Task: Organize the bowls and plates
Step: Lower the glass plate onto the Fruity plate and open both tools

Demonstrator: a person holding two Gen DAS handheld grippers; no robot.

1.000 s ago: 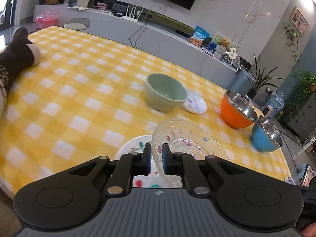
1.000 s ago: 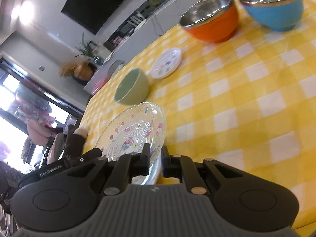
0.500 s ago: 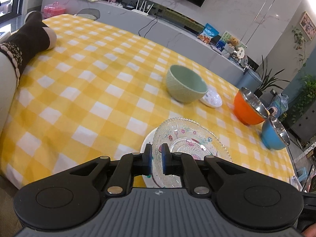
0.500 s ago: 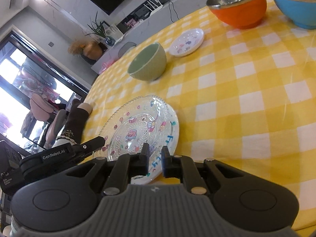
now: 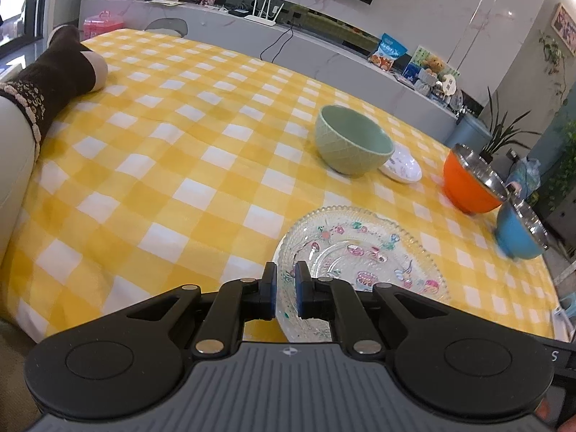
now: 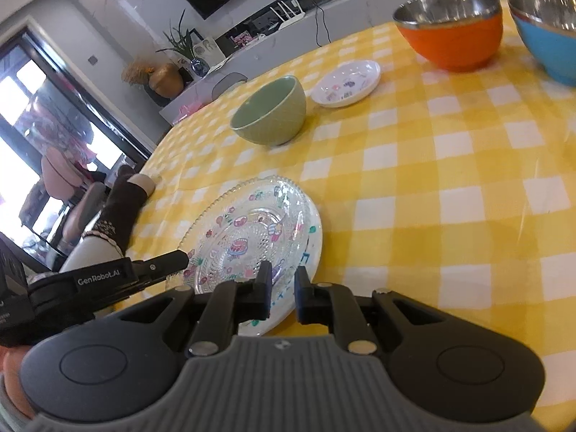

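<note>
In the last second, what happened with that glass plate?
The glass plate came down flat onto the white plate. The right hand-held gripper has opened off its rim; the left hand-held gripper still straddles it. Bowls and small saucer unmoved.

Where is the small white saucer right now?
In both wrist views the small white saucer sits on the tablecloth between the green bowl and the orange bowl, close beside the green one.
</note>
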